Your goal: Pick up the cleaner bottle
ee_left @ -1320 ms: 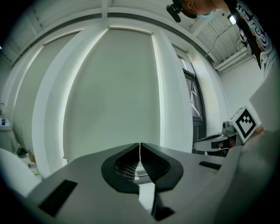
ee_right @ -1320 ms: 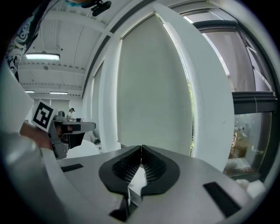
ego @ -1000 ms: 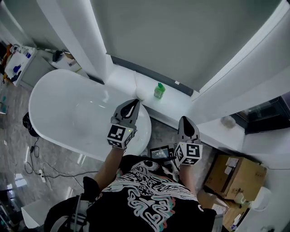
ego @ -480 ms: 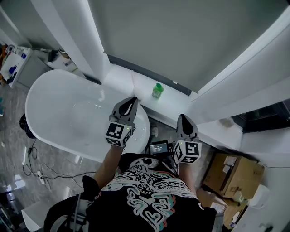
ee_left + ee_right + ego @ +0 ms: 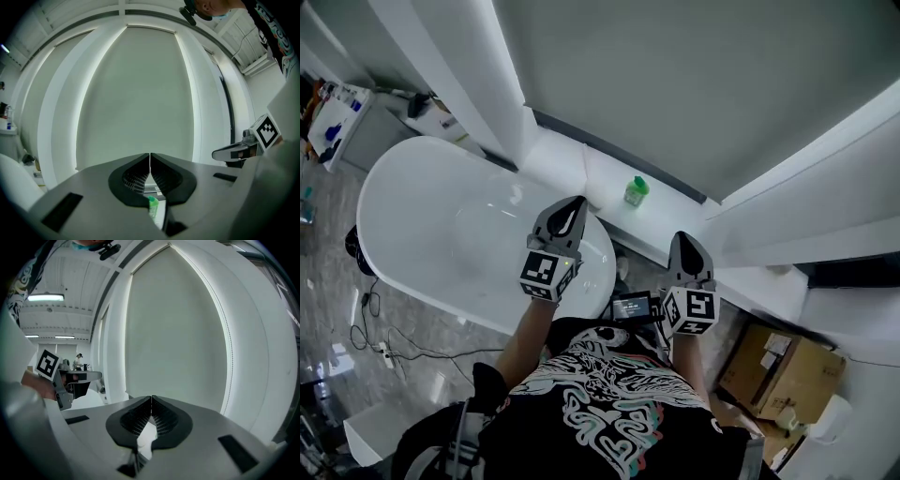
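Carrying the left hand-held gripper (image 5: 573,210) with its jaws pressed together tip to tip and nothing between them, hovering over the far rim of the white bathtub (image 5: 431,216) and pointing roughly level toward the far wall. Carrying the right hand-held gripper (image 5: 687,246) likewise pinched shut and empty, hovering to the right of the tub's end, close in front of the person's body.

Leaving the cleaner bottle (image 5: 635,191) untouched, standing upright with its green cap on top, on the white ledge (image 5: 605,178) beneath the window blind (image 5: 675,84). Sitting farther away than both hand-held grippers, between the 2 of them and well apart from each. Showing in the left gripper view just below that tool's closed jaws, so lying roughly along its line.

Judging progress as the approach stage only, with no part of the pick-up done yet. Probably needing, from here: parting 1 pair of jaws, reaching across to the ledge, closing around the bottle's body, and lifting it clear.
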